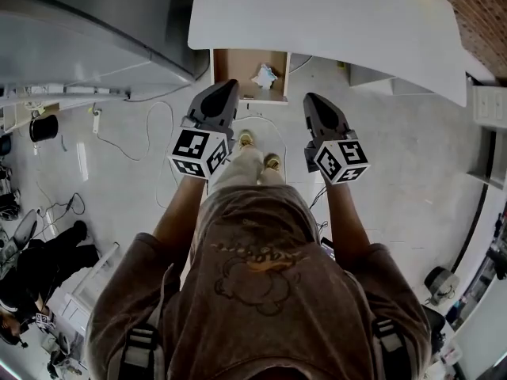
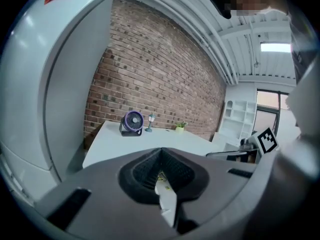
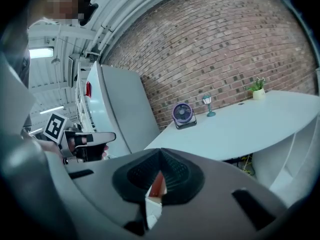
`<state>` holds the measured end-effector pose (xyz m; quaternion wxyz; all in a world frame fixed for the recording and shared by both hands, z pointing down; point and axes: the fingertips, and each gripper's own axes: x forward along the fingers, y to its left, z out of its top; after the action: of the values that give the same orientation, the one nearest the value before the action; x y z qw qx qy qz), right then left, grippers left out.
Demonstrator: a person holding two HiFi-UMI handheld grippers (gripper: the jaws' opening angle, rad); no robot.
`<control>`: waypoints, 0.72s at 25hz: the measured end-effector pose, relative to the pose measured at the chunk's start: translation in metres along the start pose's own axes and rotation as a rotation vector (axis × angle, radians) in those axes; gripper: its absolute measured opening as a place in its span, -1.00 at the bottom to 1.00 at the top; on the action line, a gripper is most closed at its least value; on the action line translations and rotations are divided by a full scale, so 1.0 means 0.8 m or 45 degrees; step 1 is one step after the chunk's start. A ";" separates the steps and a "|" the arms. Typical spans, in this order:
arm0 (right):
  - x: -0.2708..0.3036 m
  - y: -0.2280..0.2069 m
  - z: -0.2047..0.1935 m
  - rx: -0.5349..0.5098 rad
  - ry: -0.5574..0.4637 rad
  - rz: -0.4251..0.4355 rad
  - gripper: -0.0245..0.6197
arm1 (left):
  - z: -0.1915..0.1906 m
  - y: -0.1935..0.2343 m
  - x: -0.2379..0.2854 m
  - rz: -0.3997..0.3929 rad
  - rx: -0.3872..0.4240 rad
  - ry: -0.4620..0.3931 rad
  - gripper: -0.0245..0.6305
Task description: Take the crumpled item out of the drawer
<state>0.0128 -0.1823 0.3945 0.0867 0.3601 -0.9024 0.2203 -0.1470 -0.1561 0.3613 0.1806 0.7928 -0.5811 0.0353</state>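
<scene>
In the head view a wooden drawer (image 1: 230, 68) stands pulled out from under the white desk (image 1: 333, 14). A crumpled white item (image 1: 264, 75) lies in its right half. My left gripper (image 1: 226, 87) hangs just short of the drawer's front left corner, jaws shut and empty. My right gripper (image 1: 311, 100) is a little right of the drawer's front, its jaws also shut with nothing held. In the left gripper view, the left gripper (image 2: 160, 153) shows its pads meeting at the tip. In the right gripper view, the right gripper (image 3: 160, 155) shows the same.
A large grey cabinet (image 1: 79, 22) stands left of the desk. Cables (image 1: 150, 125) trail on the floor there. On the desk sit a purple fan (image 2: 133, 122), a small lamp (image 2: 150, 122) and a plant (image 2: 180, 126). White shelves (image 2: 240, 119) stand at the right.
</scene>
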 end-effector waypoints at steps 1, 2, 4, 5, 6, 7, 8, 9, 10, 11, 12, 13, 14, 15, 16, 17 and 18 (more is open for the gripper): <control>0.006 -0.002 -0.005 -0.001 0.005 -0.005 -0.93 | -0.007 0.005 0.006 -0.008 -0.005 0.011 -0.92; 0.012 -0.004 -0.010 0.000 0.010 -0.011 -0.94 | -0.015 0.009 0.012 -0.017 -0.009 0.023 -0.92; 0.022 -0.009 -0.022 0.003 0.022 -0.026 -0.93 | -0.033 0.017 0.024 -0.035 -0.018 0.049 -0.92; 0.029 -0.012 -0.028 0.002 0.028 -0.035 -0.93 | -0.041 0.022 0.031 -0.044 -0.022 0.061 -0.92; 0.036 -0.017 -0.033 0.000 0.033 -0.045 -0.93 | -0.049 0.026 0.039 -0.053 -0.024 0.072 -0.92; 0.043 -0.022 -0.037 -0.002 0.036 -0.056 -0.93 | -0.057 0.031 0.048 -0.063 -0.025 0.083 -0.92; 0.048 -0.028 -0.042 -0.003 0.038 -0.068 -0.93 | -0.065 0.034 0.056 -0.072 -0.024 0.094 -0.92; 0.053 -0.034 -0.047 0.000 0.040 -0.079 -0.94 | -0.073 0.037 0.064 -0.081 -0.021 0.105 -0.92; 0.057 -0.039 -0.054 0.006 0.042 -0.088 -0.93 | -0.081 0.040 0.070 -0.089 -0.018 0.116 -0.92; 0.062 -0.043 -0.060 0.012 0.046 -0.094 -0.93 | -0.089 0.043 0.076 -0.094 -0.015 0.125 -0.92; 0.066 -0.046 -0.067 0.016 0.051 -0.099 -0.93 | -0.095 0.047 0.081 -0.098 -0.014 0.131 -0.92; 0.071 -0.048 -0.072 0.019 0.056 -0.101 -0.94 | -0.101 0.051 0.086 -0.100 -0.014 0.136 -0.92; 0.076 -0.049 -0.077 0.022 0.059 -0.103 -0.93 | -0.106 0.056 0.090 -0.103 -0.013 0.140 -0.92; 0.081 -0.051 -0.082 0.026 0.061 -0.105 -0.93 | -0.111 0.060 0.094 -0.107 -0.011 0.142 -0.92; 0.087 -0.053 -0.086 0.030 0.061 -0.107 -0.93 | -0.115 0.064 0.099 -0.112 -0.008 0.145 -0.92; 0.092 -0.054 -0.090 0.034 0.061 -0.108 -0.93 | -0.120 0.067 0.103 -0.117 -0.005 0.149 -0.92; 0.098 -0.056 -0.095 0.039 0.059 -0.109 -0.93 | -0.126 0.071 0.108 -0.120 -0.002 0.153 -0.92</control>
<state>-0.0132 -0.2239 0.5016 0.1114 0.3943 -0.8804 0.2387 -0.1566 -0.2164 0.4919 0.2173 0.8156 -0.5311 0.0738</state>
